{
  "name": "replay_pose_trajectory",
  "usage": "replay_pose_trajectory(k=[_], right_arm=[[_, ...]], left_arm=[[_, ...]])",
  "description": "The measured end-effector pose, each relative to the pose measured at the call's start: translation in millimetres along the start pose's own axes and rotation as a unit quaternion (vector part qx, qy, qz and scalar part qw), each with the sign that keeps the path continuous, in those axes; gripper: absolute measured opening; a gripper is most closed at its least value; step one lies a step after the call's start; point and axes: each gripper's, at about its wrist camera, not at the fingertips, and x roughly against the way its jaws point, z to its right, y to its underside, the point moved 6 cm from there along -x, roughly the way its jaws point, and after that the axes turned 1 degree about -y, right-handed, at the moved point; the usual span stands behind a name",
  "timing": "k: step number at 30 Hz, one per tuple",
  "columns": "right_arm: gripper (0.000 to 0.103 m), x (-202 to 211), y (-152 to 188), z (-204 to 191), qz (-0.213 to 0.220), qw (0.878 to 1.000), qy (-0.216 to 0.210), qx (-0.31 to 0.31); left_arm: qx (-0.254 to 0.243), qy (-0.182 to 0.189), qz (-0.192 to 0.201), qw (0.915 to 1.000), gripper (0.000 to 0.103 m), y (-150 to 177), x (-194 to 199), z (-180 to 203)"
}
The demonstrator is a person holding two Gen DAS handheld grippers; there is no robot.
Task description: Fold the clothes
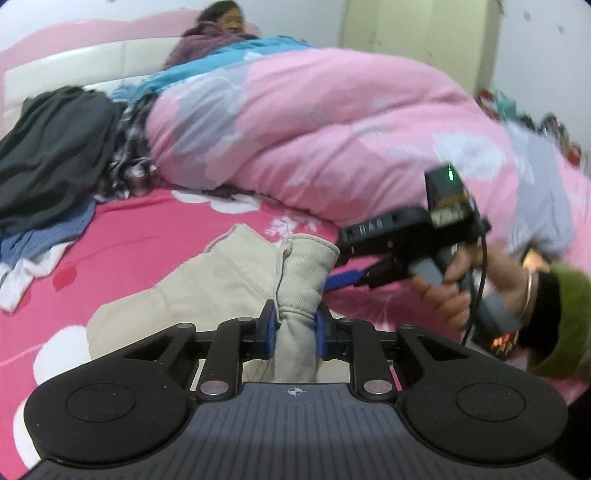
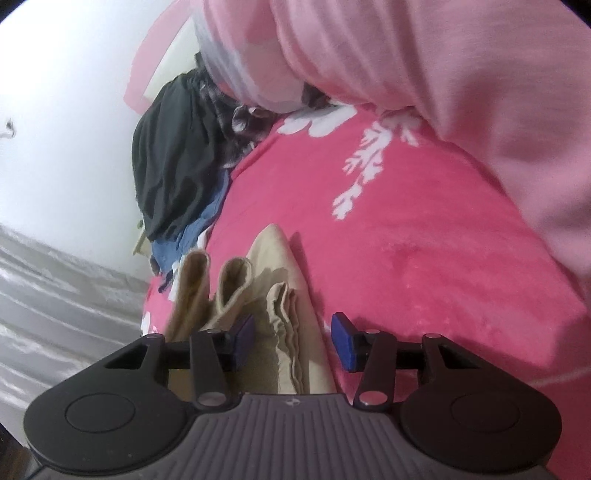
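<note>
A beige garment (image 1: 207, 280) lies crumpled on the pink flowered bedsheet (image 1: 166, 236). My left gripper (image 1: 294, 334) is shut on a bunched, hemmed end of it, which stands up between the blue pads. In the left wrist view my right gripper (image 1: 347, 278) comes in from the right, held by a hand (image 1: 454, 288) in a green sleeve, close beside the raised beige end. In the right wrist view the right gripper (image 2: 293, 343) is open, its blue pads (image 2: 343, 345) standing wide on either side of the folded layers of the beige garment (image 2: 284, 325). Two cuffed ends rise just left of them.
A bulky pink quilt (image 1: 314, 122) fills the back and right of the bed. A pile of dark, plaid and blue clothes (image 1: 55, 158) lies at the left. A person (image 1: 218, 33) sits by the white headboard. The bed edge and grey floor (image 2: 55, 295) are at the left.
</note>
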Motion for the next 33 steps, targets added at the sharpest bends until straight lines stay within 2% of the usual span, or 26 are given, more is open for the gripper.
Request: replay_pose_trajectory(k=[3, 5, 6, 8, 13, 17, 23, 25, 28, 33], right_arm=[[0.036, -7, 0, -3, -0.006, 1.000, -0.001, 0.017], [0.012, -10, -2, -5, -0.004, 1.000, -0.004, 0.029], [0.007, -11, -2, -8, -0.003, 0.999, -0.008, 0.037], [0.005, -11, -4, -14, 0.005, 0.998, -0.012, 0.053], [0.003, -11, -15, -35, 0.019, 0.995, -0.036, 0.086], [0.003, -18, -21, -40, 0.017, 0.995, -0.026, 0.098], [0.004, -20, -10, -13, 0.002, 0.998, -0.006, 0.060], [0.007, -10, -10, -10, 0.004, 0.999, -0.018, 0.035], [0.022, 7, -4, -9, 0.004, 0.999, -0.015, 0.029], [0.022, 28, 18, -13, -0.007, 0.998, -0.002, 0.056]], left_arm=[[0.028, 0.006, 0.005, 0.9996, 0.019, -2, 4, -7], [0.039, 0.010, 0.006, 0.9992, 0.019, -1, 4, -8], [0.036, 0.011, 0.006, 0.9993, 0.019, 0, 4, -7], [0.029, 0.015, 0.007, 0.9994, 0.019, 1, 5, -3], [0.016, 0.022, 0.008, 0.9996, 0.019, 3, 6, 4], [0.018, 0.019, 0.011, 0.9996, 0.019, 2, 7, 3], [0.006, 0.018, 0.005, 0.9998, 0.019, 7, 5, 5], [0.007, 0.018, 0.004, 0.9998, 0.019, 6, 4, 4], [0.015, 0.016, 0.006, 0.9997, 0.019, 5, 5, 0], [0.020, 0.015, 0.005, 0.9997, 0.019, 4, 6, -2]])
